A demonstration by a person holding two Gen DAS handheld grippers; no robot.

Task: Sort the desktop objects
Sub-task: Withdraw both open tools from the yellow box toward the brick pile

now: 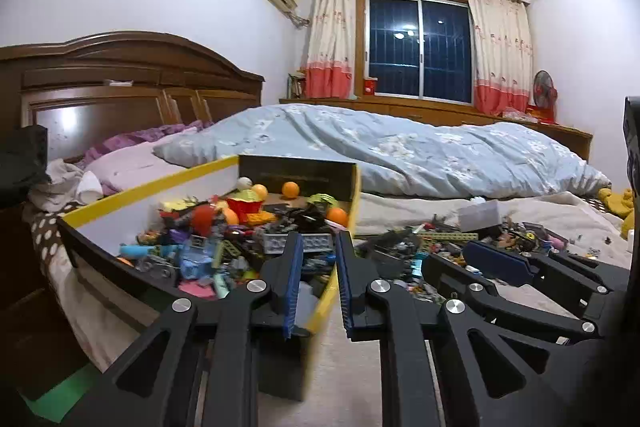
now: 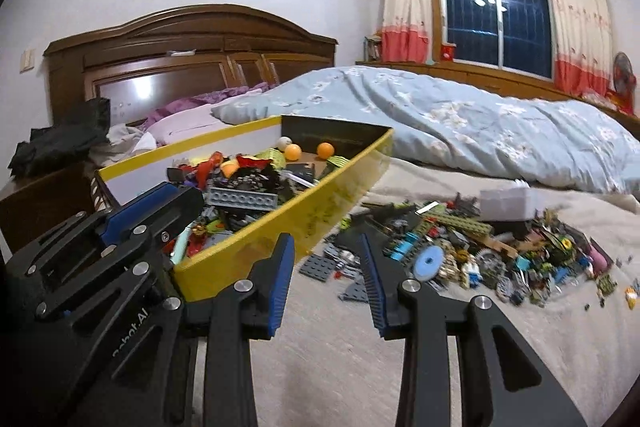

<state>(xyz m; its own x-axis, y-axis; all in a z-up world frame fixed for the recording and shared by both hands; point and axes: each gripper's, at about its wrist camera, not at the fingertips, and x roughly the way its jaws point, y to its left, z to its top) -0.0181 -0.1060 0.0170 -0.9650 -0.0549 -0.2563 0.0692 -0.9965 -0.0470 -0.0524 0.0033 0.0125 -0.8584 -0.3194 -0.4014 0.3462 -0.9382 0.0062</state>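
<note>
"Robot.AI" lettering, partly cut off, showed on left gripper [image 2: 160,211] body. Both tools: black plastic, ribbed blue pads. Left gripper [image 1: 316,247] jaws slightly parted, nothing between, over yellow cardboard box [image 2: 280,227] rim. Right gripper [image 2: 326,251] jaws apart, empty. Box held bricks, orange balls [image 1: 290,189]. Loose brick pile [image 2: 480,247] lay on bed [image 2: 360,327] sheet beside box.

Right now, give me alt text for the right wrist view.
The right gripper, jaws apart and empty, hangs over a bed between a yellow box full of toy bricks and a loose brick pile. The left gripper is over the box's near corner; a blue quilt lies behind.
</note>
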